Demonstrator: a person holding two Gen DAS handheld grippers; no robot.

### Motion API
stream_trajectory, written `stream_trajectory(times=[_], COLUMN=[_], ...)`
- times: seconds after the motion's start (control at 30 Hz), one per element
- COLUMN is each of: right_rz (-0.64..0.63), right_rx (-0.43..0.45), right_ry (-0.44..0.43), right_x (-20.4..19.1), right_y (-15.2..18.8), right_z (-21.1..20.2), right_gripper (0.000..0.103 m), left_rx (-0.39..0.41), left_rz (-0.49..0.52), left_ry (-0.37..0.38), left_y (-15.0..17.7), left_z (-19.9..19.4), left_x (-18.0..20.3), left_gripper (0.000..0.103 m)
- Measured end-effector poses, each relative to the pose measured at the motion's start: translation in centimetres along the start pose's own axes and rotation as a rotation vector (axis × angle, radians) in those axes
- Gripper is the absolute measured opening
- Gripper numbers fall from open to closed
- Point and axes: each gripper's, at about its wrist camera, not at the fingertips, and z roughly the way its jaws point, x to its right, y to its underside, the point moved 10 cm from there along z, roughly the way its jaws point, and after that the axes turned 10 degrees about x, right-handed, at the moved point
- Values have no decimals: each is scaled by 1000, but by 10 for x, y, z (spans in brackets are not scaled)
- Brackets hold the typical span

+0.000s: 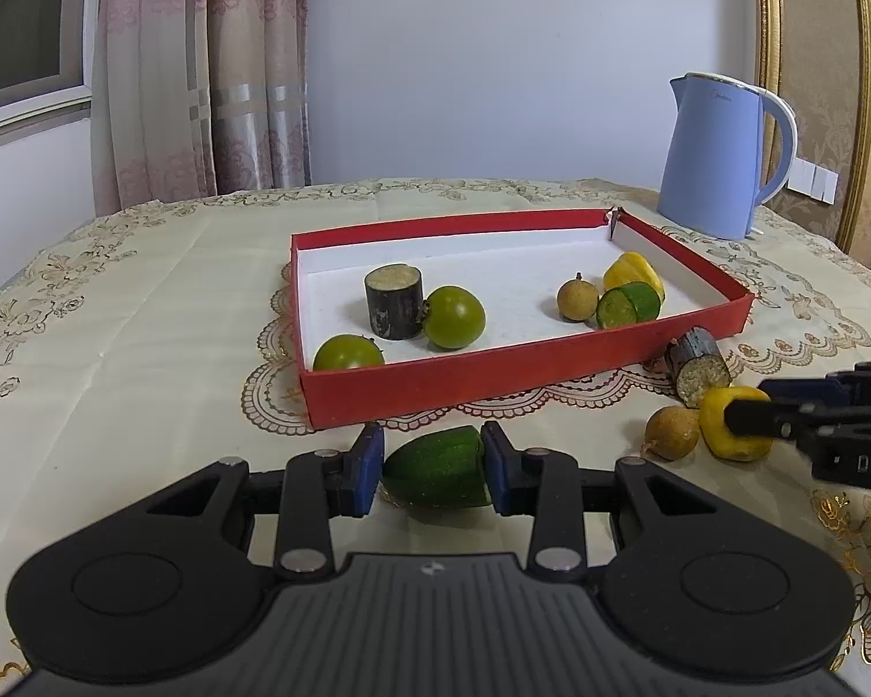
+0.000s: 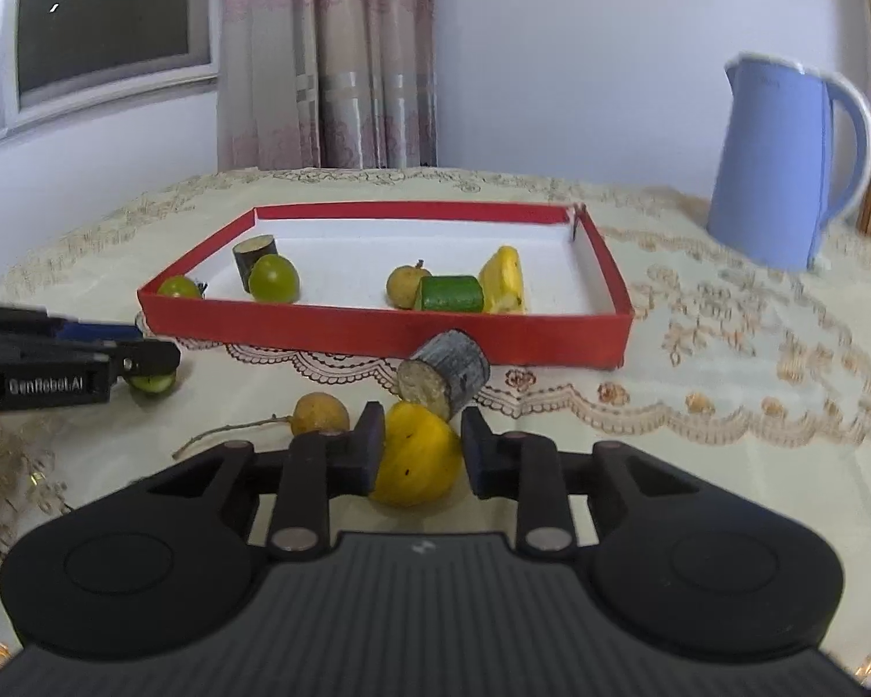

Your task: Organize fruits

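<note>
Fruits, loose lot in front of red tray [image 1: 493,374]: two pieces between jaws, tray beyond both

Left gripper [image 1: 434,467] clamped on green cucumber piece [image 1: 435,467], long axis across the pads, tray straight ahead; brown longan [image 1: 672,433] and dark sugarcane stub [image 1: 697,365] lie free between the hands; right gripper [image 2: 418,456] brackets yellow fruit piece [image 2: 415,459], left pad touching, right pad seemingly just clear, jaws narrowed, not fully seated
</note>
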Motion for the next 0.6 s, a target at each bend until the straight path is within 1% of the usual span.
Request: stream_trajectory(times=[0.03,0.1,0.17,0.33,0.43,0.6], right_rz=[9,21,30,22,3,-83], right_rx=[-16,-41,-55,-44,-8,19], right_ry=[-5,-9,-15,-11,-6,14], right_x=[1,1,0,-2,-4,-13], right_y=[2,6,12,12,7,2], right_z=[1,3,6,8,3,-1], right_gripper=[38,43,43,39,30,28], left_rx=[1,0,-2,-2,0,9], left_rz=[1,-1,0,-8,-4,2], left_ry=[0,4,2,0,-2,2], left_y=[0,0,1,0,-1,-6], left_z=[0,1,1,0,0,-3], left_x=[0,0,0,-2,-1,1], left_gripper=[35,35,35,35,35,35])
